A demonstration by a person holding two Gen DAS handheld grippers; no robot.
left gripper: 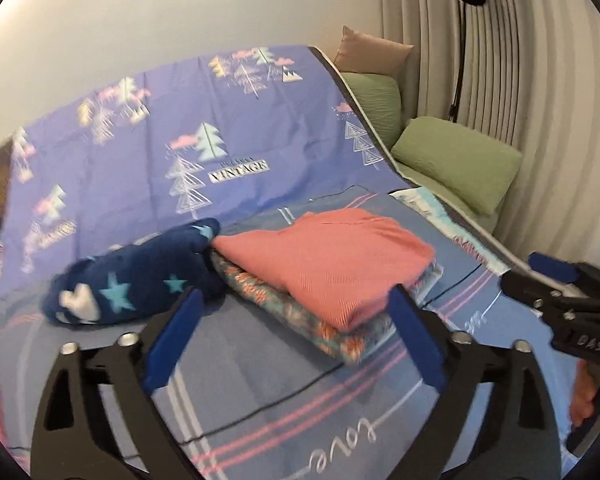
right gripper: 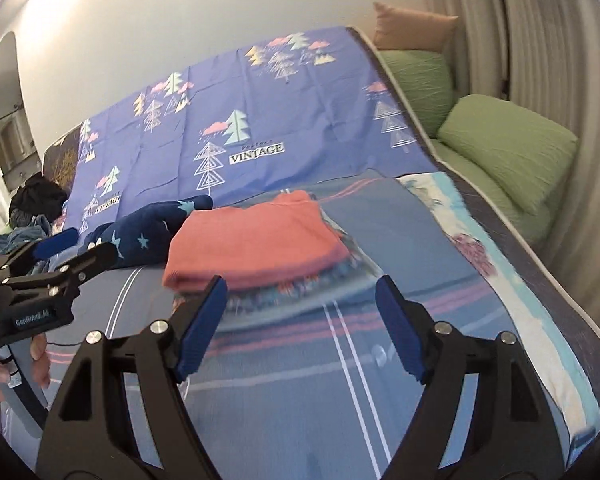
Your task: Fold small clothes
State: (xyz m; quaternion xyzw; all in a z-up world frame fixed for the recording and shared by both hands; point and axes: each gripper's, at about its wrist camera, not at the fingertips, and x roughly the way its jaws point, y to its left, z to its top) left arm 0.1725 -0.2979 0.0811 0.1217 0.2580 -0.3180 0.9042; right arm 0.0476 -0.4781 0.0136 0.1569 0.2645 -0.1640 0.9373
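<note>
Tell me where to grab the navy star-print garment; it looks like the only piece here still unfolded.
Judging by its pose, take the navy star-print garment at the bunched near end by the white heart, coming from the front with the left claw, which is open and empty nearest it. That end lies clear on the bedsheet; the far end touches the folded pink garment, so gripping there may disturb the stack.

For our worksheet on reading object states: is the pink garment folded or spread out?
Folded. The pink garment is a compact rectangle with doubled edges, stacked on a patterned garment on the bed.
</note>
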